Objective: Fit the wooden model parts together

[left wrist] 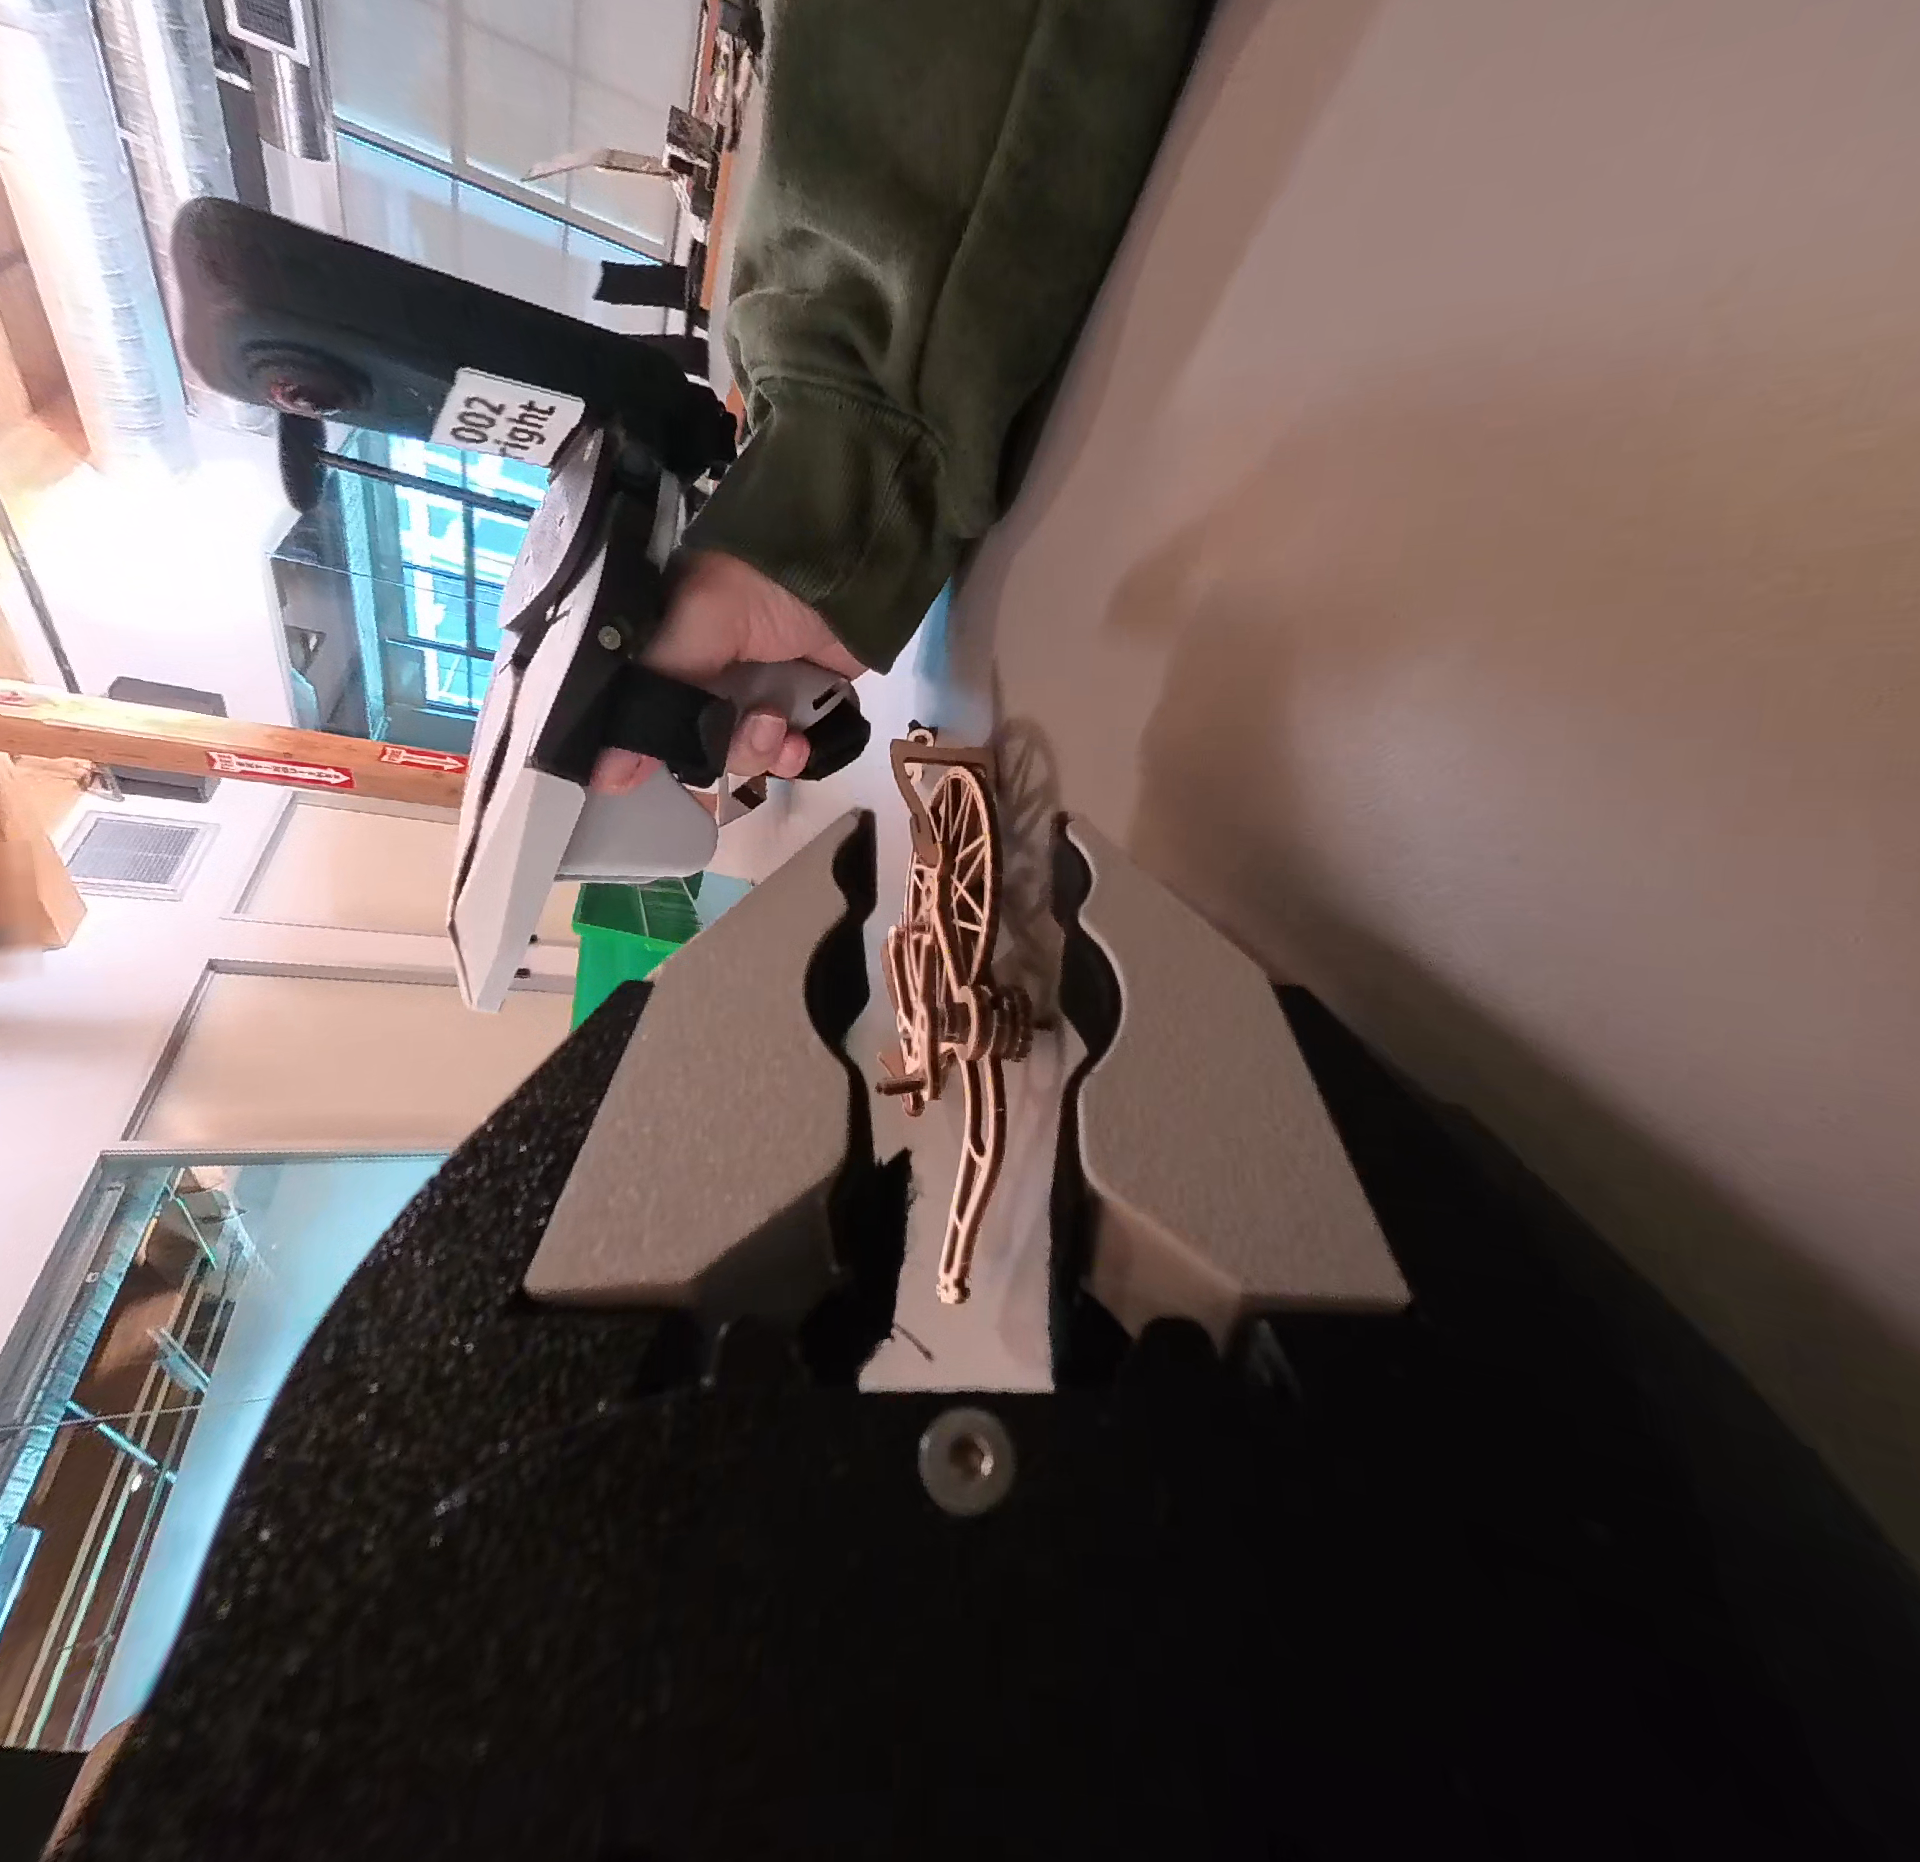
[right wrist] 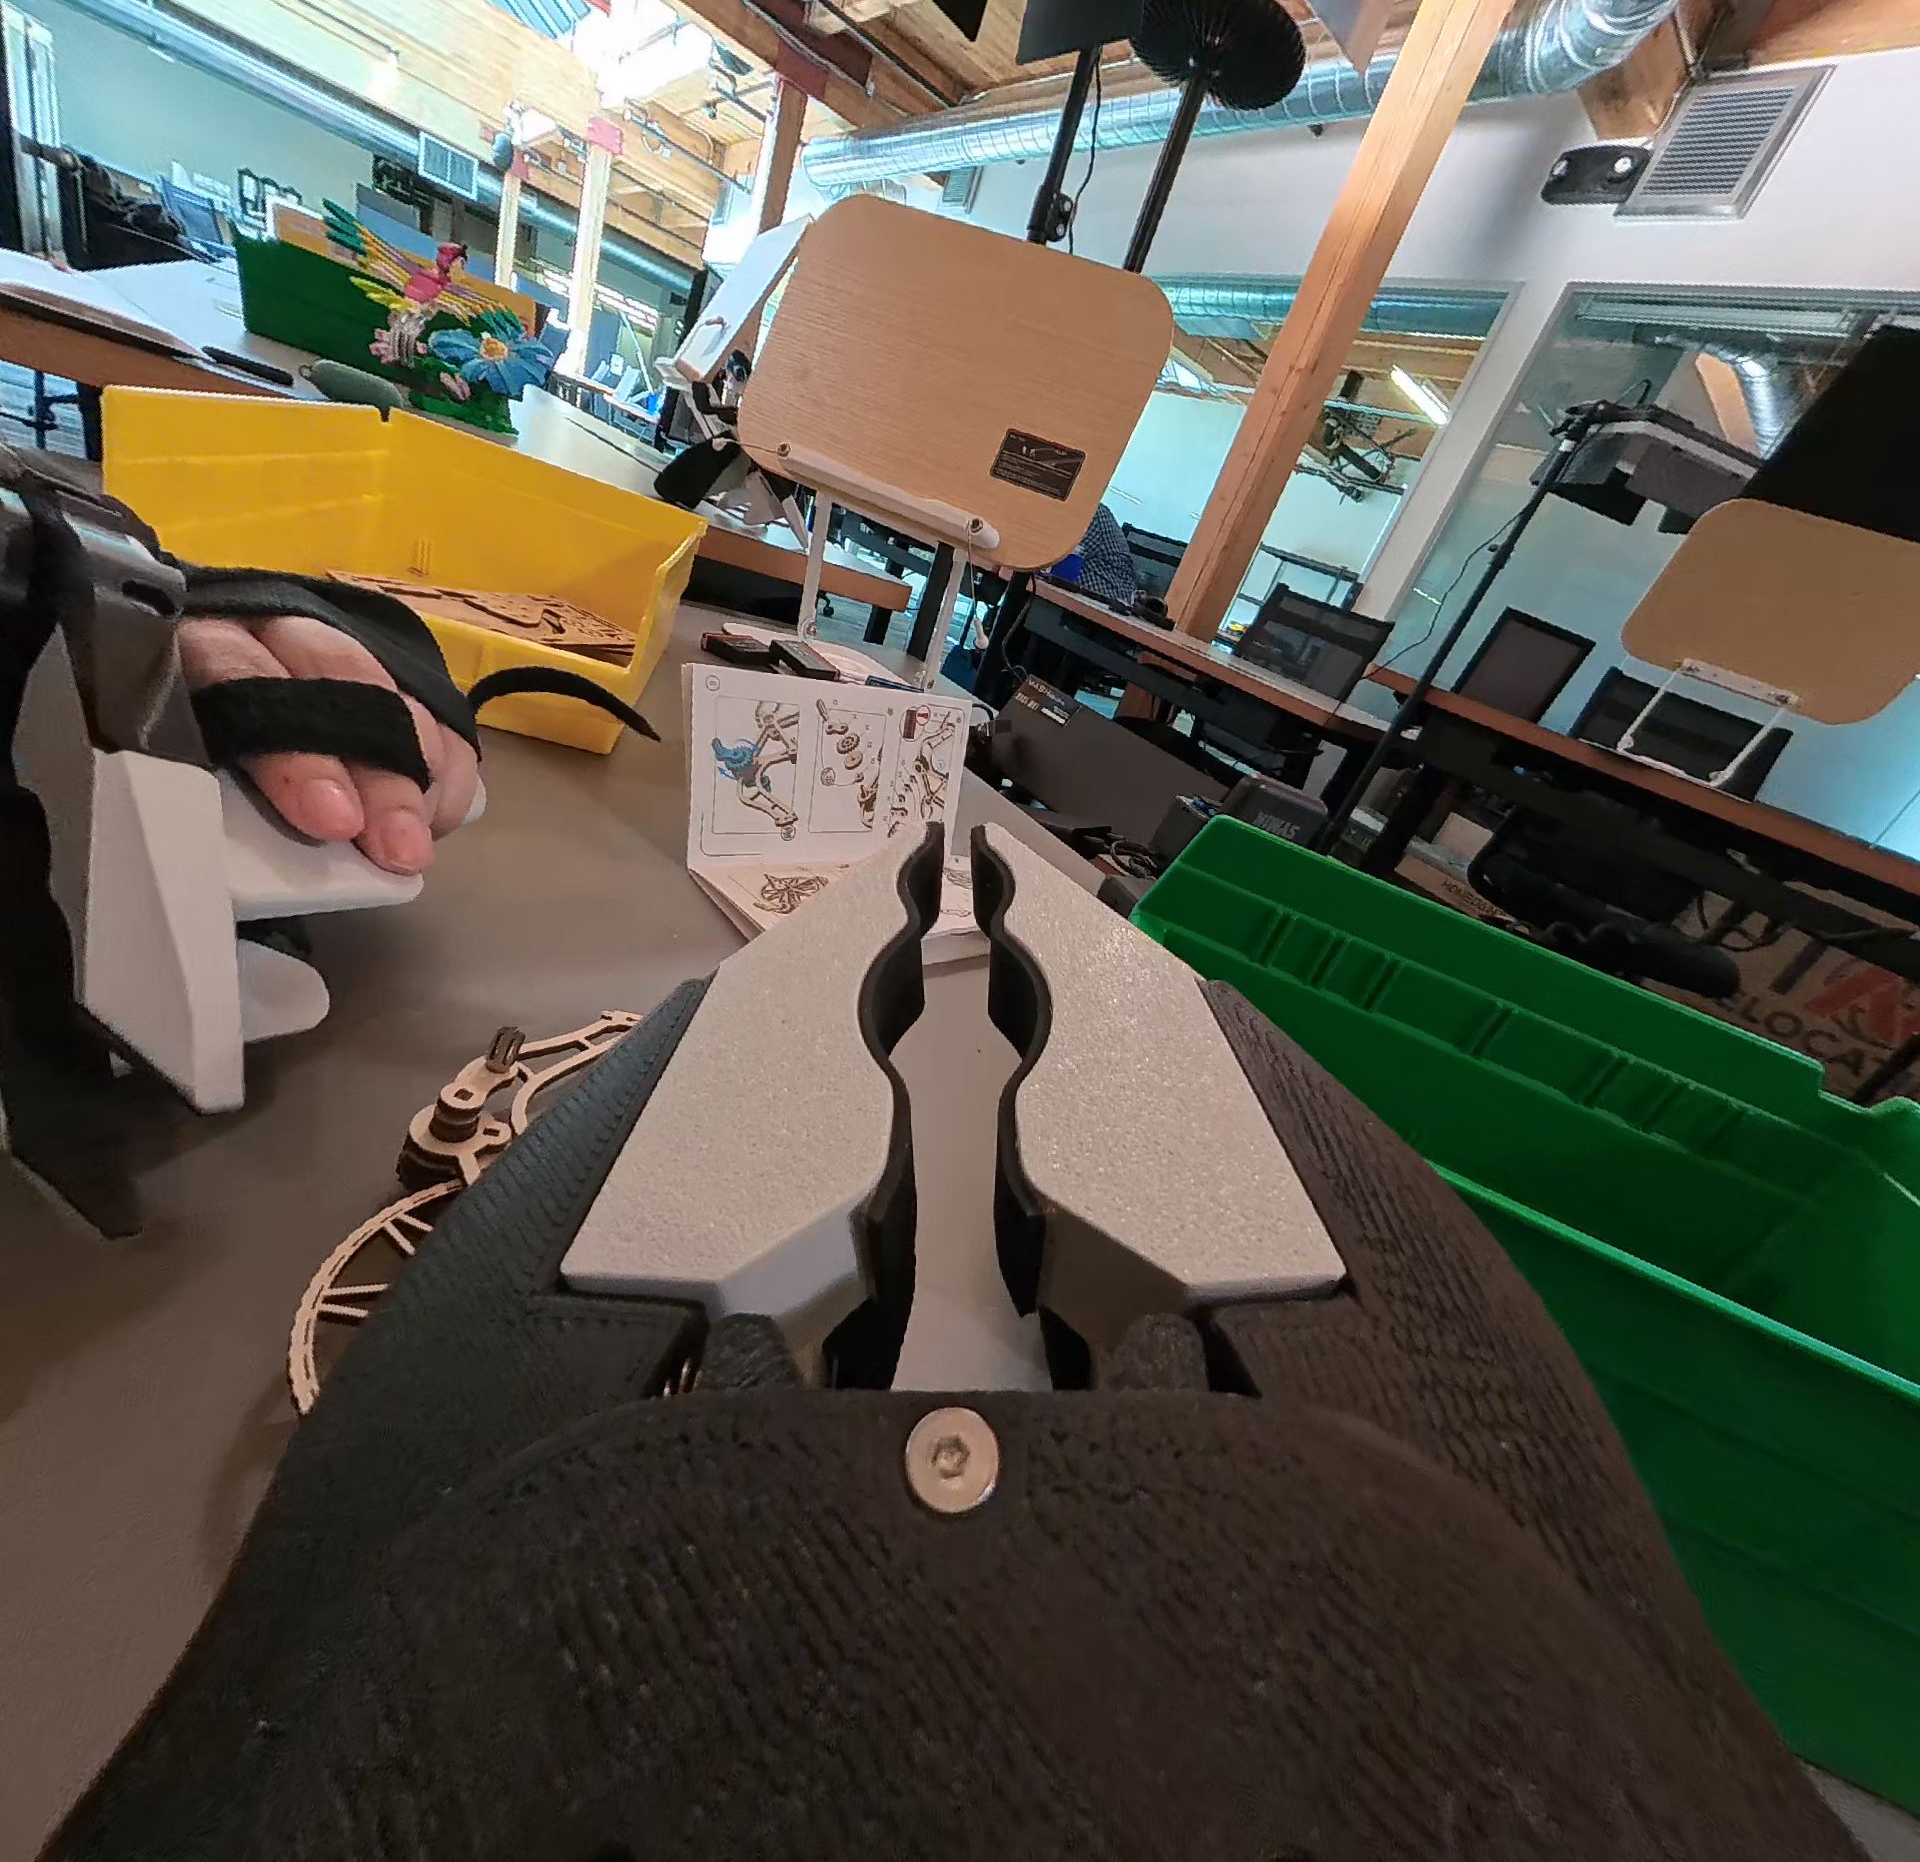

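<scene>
Two grippers on the go here, neither one holding anything as far as I can see. The left gripper [left wrist: 961, 846] is rolled on its side with its fingers spread wide on either side of the pale laser-cut wooden model with a spoked wheel, stacked gears and a long curved arm [left wrist: 956, 991], which lies flat on the grey desk [left wrist: 1507, 669]. The pads aren't touching the wood. The right gripper [right wrist: 957, 844] is off to the side, fingers nearly together with just a slim gap and nothing between them, pointing at the open white instruction booklet [right wrist: 821, 763] that sits further back on the desk.

My guess is this is the pick-up step: the left one lining up to clamp the model so another part can be fitted. Next move needs a gentle squeeze on the sturdy gear hub, not the thin spokes.

Hard to tell: the right wrist view hides most of the model behind the gripper body. The yellow plastic bin [right wrist: 540, 524] toward the desk's far edge holds more flat wooden sheets, too far off to make out. I can't see inside the green plastic bin [right wrist: 1558, 1085] at the right edge.
</scene>
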A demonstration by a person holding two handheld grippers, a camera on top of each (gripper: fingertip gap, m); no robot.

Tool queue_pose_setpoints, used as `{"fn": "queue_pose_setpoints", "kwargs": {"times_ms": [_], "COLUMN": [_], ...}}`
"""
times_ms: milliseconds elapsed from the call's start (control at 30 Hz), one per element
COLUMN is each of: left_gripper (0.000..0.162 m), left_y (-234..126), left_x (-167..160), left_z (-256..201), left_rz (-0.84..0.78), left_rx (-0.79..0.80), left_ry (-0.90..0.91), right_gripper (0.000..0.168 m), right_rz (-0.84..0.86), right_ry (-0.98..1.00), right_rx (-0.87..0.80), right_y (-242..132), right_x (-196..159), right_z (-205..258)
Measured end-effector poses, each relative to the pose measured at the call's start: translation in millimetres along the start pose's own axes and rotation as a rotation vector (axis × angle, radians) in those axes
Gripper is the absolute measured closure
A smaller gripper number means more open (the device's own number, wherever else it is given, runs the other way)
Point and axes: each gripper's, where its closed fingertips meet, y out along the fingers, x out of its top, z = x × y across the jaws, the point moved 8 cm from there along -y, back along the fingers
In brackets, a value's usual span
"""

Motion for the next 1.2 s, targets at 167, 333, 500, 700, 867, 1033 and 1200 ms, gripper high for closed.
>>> {"fn": "queue_pose_setpoints", "kwargs": {"times_ms": [167, 333, 500, 700, 867, 1033, 1200], "left_gripper": [0.122, 0.116, 0.112, 0.119, 0.137, 0.148, 0.154], "left_y": [3.6, 3.8, 2.9, 10.2, 21.1, 27.5, 28.4], "left_x": [-1.7, -1.1, -8.1, -8.1, -12.9, -21.1, -24.8], "left_z": [-3.1, -3.6, 1.3, -0.2, -3.5, -3.5, -1.3], "left_rz": [0.048, 0.12, 0.191, 0.212, 0.254, 0.32, 0.327], "left_rx": [-0.009, -0.017, -0.014, -0.033, -0.015, 0.009, 0.021], "left_ry": [0.043, 0.152, 0.14, 0.164, 0.222, 0.23, 0.178], "right_gripper": [0.165, 0.154, 0.143, 0.135, 0.13, 0.125, 0.119], "right_rz": [0.001, 0.008, 0.046, 0.097, 0.117, 0.166, 0.245], "right_ry": [0.009, 0.011, -0.156, -0.34, -0.351, -0.439, -0.544], "right_rx": [0.0, 0.005, 0.046, 0.18, 0.258, 0.372, 0.478], "right_y": [0.3, 0.3, -7.9, -29.7, -40.2, -43.4, -44.2], "right_x": [-0.5, 0.4, 6.4, 9.9, 10.0, 9.2, 4.7], "right_z": [-0.8, -1.1, -0.1, 8.7, 14.2, 33.2, 51.2]}}
